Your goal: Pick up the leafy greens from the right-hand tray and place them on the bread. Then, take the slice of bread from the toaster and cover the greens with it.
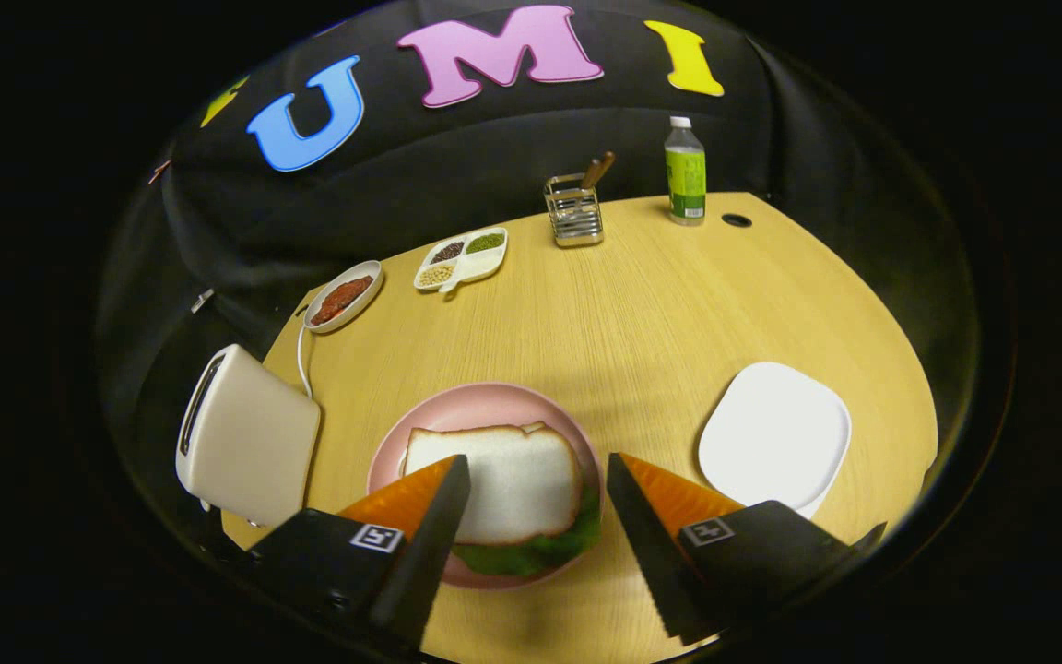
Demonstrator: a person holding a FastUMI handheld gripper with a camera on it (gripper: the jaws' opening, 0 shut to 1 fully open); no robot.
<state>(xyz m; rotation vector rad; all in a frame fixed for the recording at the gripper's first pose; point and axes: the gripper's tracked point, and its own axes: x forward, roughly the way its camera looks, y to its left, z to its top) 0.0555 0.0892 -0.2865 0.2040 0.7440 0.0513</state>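
Pink plate [420, 420] holds bread slice [508, 484] over greens [531, 551]; tongs [538, 466] wide apart, empty.

- The fingers [538, 480] stand spread apart above the pink plate [485, 406]; the bread slice [503, 484] over the greens [540, 549] lies between them.
- Left of the fingers the toaster [245, 433] stands at the worktop [642, 304] edge.
- Right of them lies a flat white tray [775, 433], bare.
- Beyond the fingers is a wide open stretch of worktop.
- Far beyond stand a sauce dish [344, 296], a divided dish [462, 258], a wire holder [574, 210] and a bottle [685, 172].
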